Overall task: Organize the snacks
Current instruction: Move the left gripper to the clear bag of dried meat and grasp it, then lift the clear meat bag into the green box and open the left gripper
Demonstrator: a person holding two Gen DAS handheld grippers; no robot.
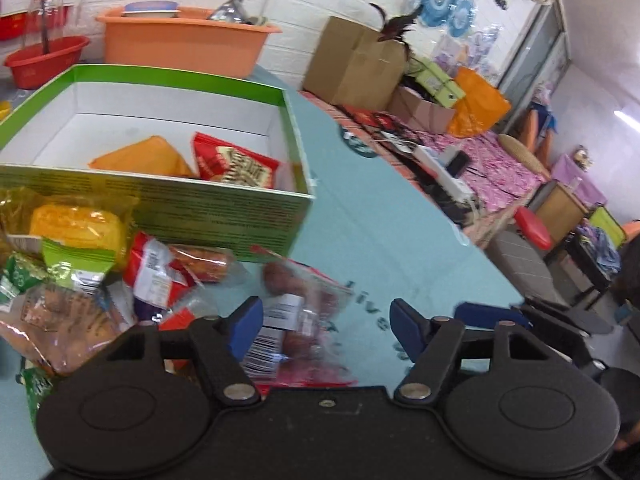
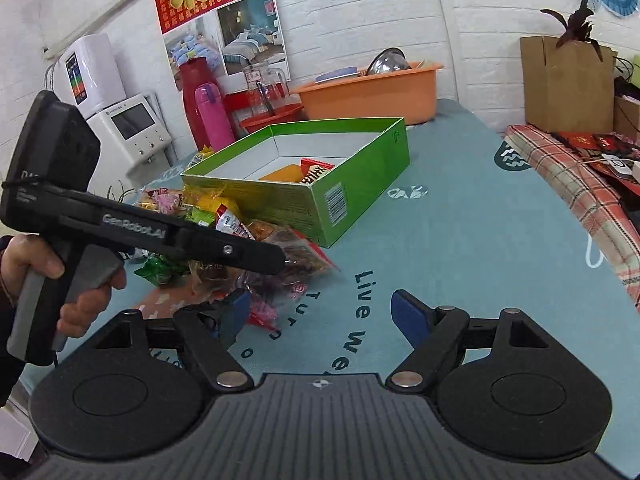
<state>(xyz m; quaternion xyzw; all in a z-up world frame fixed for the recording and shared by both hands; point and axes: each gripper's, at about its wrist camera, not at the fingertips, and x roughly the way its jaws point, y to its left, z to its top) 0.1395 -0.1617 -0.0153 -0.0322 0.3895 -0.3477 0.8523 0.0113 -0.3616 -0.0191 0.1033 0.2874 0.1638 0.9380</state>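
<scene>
A green cardboard box (image 1: 224, 216) (image 2: 360, 184) stands on the blue tablecloth and holds an orange packet (image 1: 140, 158) and a red snack packet (image 1: 234, 166). A pile of loose snack packets (image 1: 100, 280) (image 2: 224, 224) lies in front of the box. My left gripper (image 1: 326, 324) is open, its fingers (image 1: 248, 320) on either side of a clear packet of brown sausages (image 1: 298, 320). In the right wrist view the left gripper's tip (image 2: 276, 260) touches that packet (image 2: 300, 252). My right gripper (image 2: 320, 314) is open and empty over the cloth.
An orange tub (image 1: 184, 36) (image 2: 372, 88) and a red basin (image 1: 44, 60) stand behind the box. Pink and red flasks (image 2: 212, 116) stand at the back left. A brown cardboard box (image 2: 568, 84) and a cluttered bench (image 1: 460, 160) lie to the right.
</scene>
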